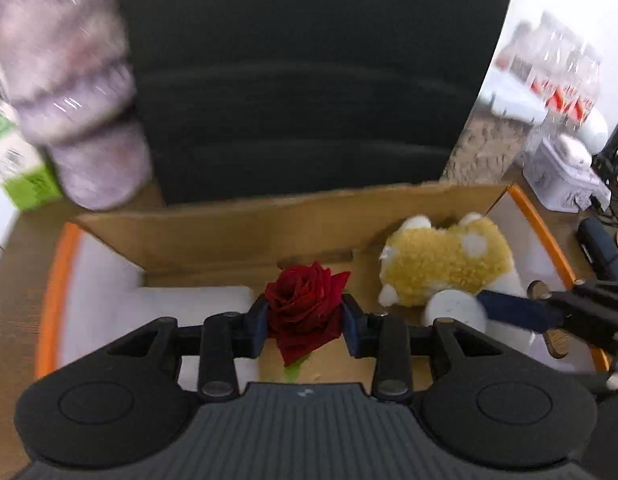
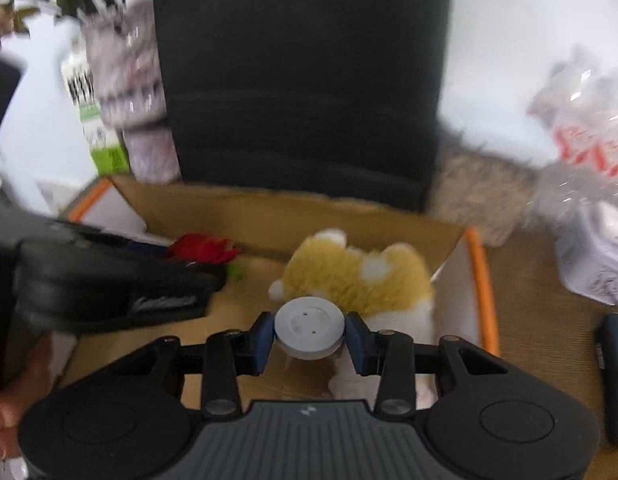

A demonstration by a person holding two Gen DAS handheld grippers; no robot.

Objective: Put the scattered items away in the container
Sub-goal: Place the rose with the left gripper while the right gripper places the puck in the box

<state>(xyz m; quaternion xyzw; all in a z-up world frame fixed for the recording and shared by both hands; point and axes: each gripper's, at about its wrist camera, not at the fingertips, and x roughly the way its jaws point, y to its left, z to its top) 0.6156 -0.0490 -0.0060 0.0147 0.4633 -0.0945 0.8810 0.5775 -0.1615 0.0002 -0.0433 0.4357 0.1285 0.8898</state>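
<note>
Left gripper [image 1: 305, 320] pinched a soft red fabric rose [image 1: 303, 306] at its bloom, above the open brown cardboard box [image 1: 229, 236]; light and crushable, it looked better held gently by the head. From the right wrist, the right gripper [image 2: 309, 338] clamped a rigid pale-grey round disc [image 2: 309, 330] by its rim, over the fluffy yellow plush toy [image 2: 357, 276] lying inside.

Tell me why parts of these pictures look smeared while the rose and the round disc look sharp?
Left wrist view: the rose in the left gripper is crisp, the background streaked by motion, edges fisheye-bent. Right wrist view: the grey disc in the right gripper is sharp, the plush toy blurred.
</note>
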